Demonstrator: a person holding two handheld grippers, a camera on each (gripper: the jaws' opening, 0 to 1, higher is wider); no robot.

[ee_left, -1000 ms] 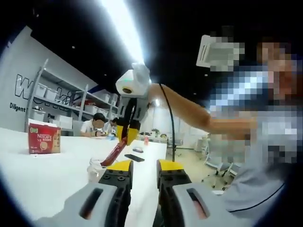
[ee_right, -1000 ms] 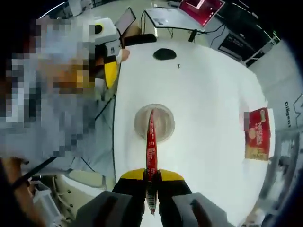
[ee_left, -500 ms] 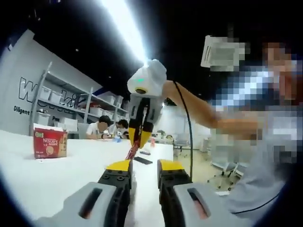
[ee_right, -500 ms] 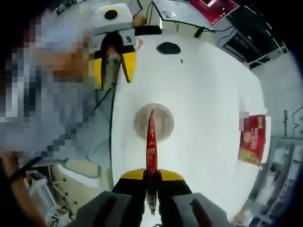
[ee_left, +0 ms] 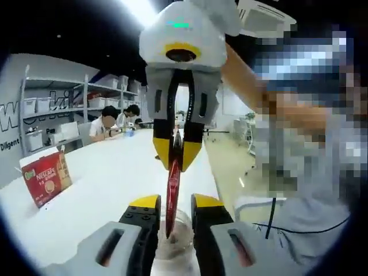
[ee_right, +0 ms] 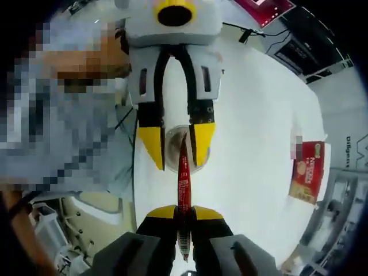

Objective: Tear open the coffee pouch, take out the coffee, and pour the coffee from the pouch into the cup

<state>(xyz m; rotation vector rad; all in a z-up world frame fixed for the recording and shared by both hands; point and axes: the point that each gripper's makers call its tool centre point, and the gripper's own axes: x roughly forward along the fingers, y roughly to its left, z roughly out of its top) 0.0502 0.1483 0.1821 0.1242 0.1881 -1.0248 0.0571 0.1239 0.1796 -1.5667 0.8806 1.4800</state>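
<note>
Right gripper view: right hand-held gripper (ee_right: pixel 184 214) pinches the coffee pouch (ee_right: pixel 183 178), pointing lengthwise into the cup (ee_right: pixel 172 150). Left hand-held gripper (ee_right: pixel 176 150), spread, straddles the pouch's far end.

red Nescafe box (ee_left: pixel 46 179) on white table (ee_left: pixel 109 178) | shelving with bins (ee_left: pixel 52 109) | seated people (ee_left: pixel 106 123)

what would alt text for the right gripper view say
The right gripper pinches a red coffee stick pouch above a clear cup on a white table, with the open left gripper straddling the pouch tip.
</note>
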